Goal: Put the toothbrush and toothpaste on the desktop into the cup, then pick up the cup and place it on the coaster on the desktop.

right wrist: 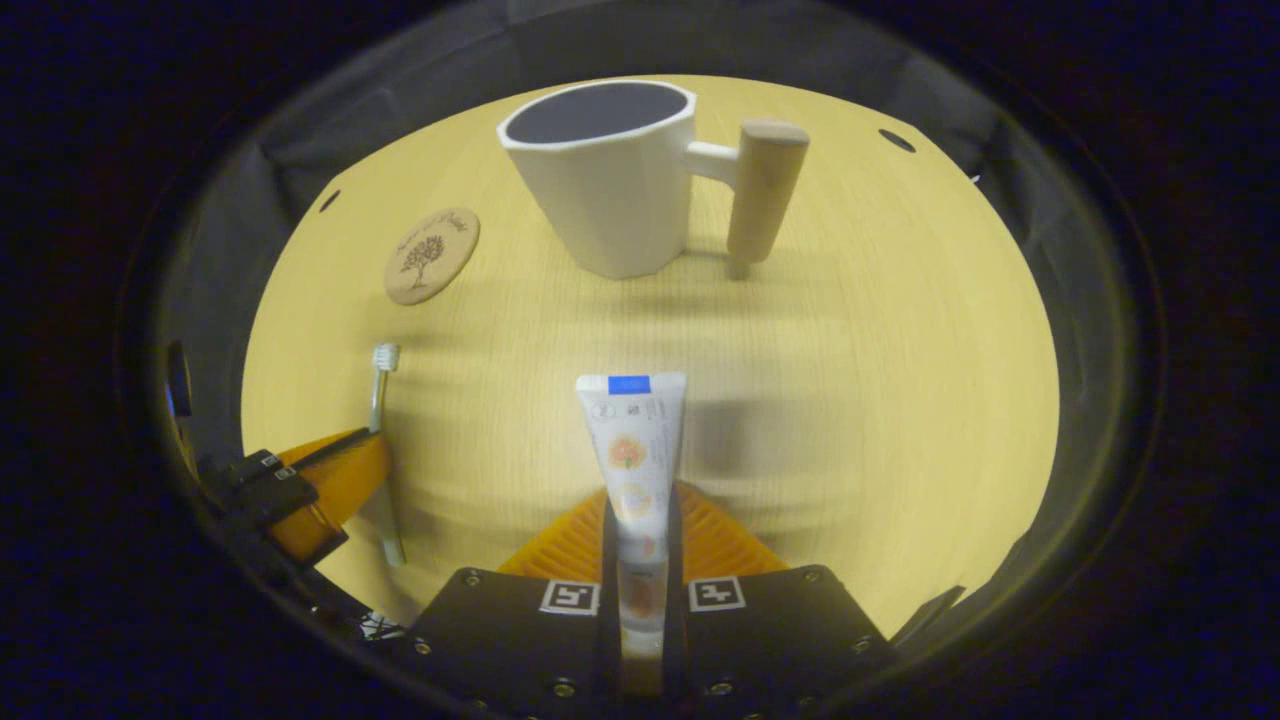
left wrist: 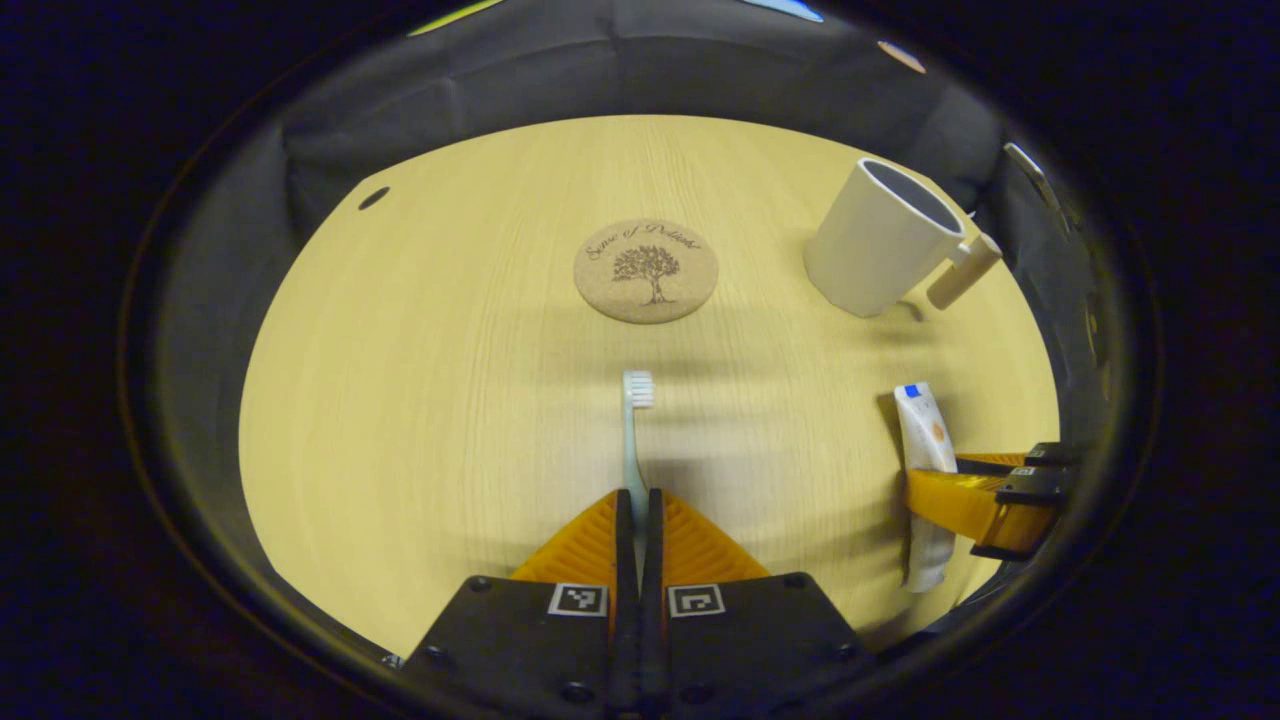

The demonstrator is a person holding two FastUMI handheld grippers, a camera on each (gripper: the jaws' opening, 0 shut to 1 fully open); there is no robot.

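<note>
The toothbrush (left wrist: 634, 440) sits clamped in the left gripper (left wrist: 638, 500), jaws pressed on its lower handle, bristle head pointing toward the coaster (left wrist: 646, 270). The toothpaste (right wrist: 634, 450) is pinched the same way in the right gripper (right wrist: 640, 520), jaws tight on the tube's lower half, flat crimped end forward. Can't tell whether either one is off the bench (left wrist: 420, 400) yet.

Handling guess: the brush is light, stiff and skinny, so a mid-handle grip is fine but it could pivot. The tube is soft and will squish (grip near the cap end, gently).

The cup (right wrist: 610, 180) stands upright and empty at the back, well apart from the coaster. It looks ceramic, so heavier and breakable; the wooden handle (right wrist: 762, 190) is the obvious hold.

Writing: the coaster has a tree and cursive text I can't make out. The tube print is too small to read.
</note>
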